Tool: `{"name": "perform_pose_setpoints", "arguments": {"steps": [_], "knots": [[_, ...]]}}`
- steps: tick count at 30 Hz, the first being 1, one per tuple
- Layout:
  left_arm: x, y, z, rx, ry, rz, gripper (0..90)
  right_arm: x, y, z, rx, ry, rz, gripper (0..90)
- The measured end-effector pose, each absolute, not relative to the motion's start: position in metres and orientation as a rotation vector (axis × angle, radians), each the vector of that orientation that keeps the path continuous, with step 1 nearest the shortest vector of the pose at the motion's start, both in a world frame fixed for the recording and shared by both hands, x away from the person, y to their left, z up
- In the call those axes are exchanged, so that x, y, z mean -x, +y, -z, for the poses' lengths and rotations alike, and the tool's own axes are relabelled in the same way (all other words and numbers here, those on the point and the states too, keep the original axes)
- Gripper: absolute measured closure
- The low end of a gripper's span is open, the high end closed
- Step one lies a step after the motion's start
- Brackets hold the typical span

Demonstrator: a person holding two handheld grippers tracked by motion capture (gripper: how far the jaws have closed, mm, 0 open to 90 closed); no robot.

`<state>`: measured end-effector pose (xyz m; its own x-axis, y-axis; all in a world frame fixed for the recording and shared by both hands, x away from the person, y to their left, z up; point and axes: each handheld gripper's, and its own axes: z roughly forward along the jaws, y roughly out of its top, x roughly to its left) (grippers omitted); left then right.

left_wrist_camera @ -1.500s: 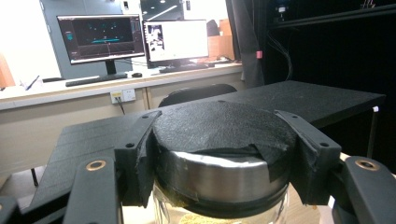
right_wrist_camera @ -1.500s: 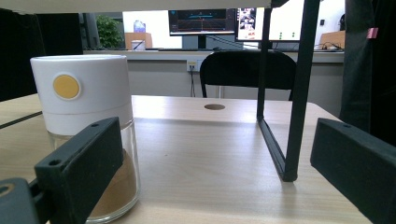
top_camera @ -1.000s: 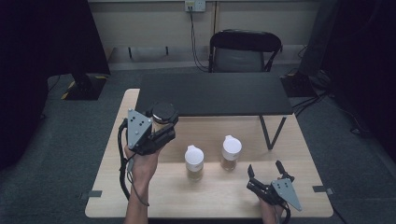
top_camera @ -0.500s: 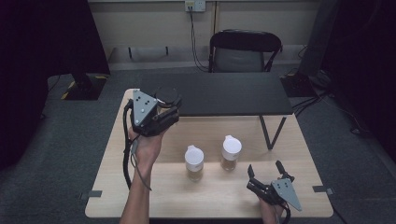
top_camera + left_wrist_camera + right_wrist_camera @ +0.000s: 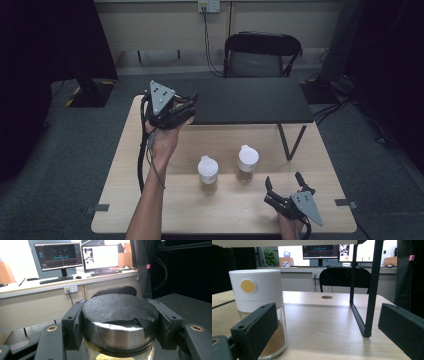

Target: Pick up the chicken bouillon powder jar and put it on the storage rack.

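We are carrying the black-capped jar [image 5: 120, 322] — pinched in our left gripper [image 5: 175, 107] — from the table's ten o'clock onto the black shelf [image 5: 250, 100], while the right gripper [image 5: 286, 192] is idling spread wide.

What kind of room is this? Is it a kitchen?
Probably not a kitchen. It looks like a lab or office: monitors on a long desk, a black chair, and a test table.

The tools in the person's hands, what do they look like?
Each hand holds a black tool, the left tool and the right tool. Each has two chunky black jaws with small round holes and brass-coloured pins. A grey three-cornered plate with pale dots sits on top of each. A black cable trails down from the left one. The forearms are bare, no sleeves.
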<state>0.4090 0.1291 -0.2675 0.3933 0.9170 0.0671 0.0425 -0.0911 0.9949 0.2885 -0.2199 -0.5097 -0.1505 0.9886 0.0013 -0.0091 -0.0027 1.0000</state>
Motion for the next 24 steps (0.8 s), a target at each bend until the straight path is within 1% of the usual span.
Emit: {"name": "perform_pose_setpoints", "arguments": {"steps": [12,15,24], "knots": [[-0.432,0.127,0.275,-1.467,0.953,-0.912,35.2,-0.288,-0.220,0.510,-1.126,1.314,-1.328,1.3],[-0.436,0.127,0.280,-1.457,0.946,-0.895,35.2,-0.288,-0.220,0.510,-1.127,1.314,-1.328,1.4],[-0.440,0.129,0.289,-1.404,0.944,-0.900,35.1,-0.288,-0.220,0.510,-1.126,1.314,-1.328,1.4]]}}
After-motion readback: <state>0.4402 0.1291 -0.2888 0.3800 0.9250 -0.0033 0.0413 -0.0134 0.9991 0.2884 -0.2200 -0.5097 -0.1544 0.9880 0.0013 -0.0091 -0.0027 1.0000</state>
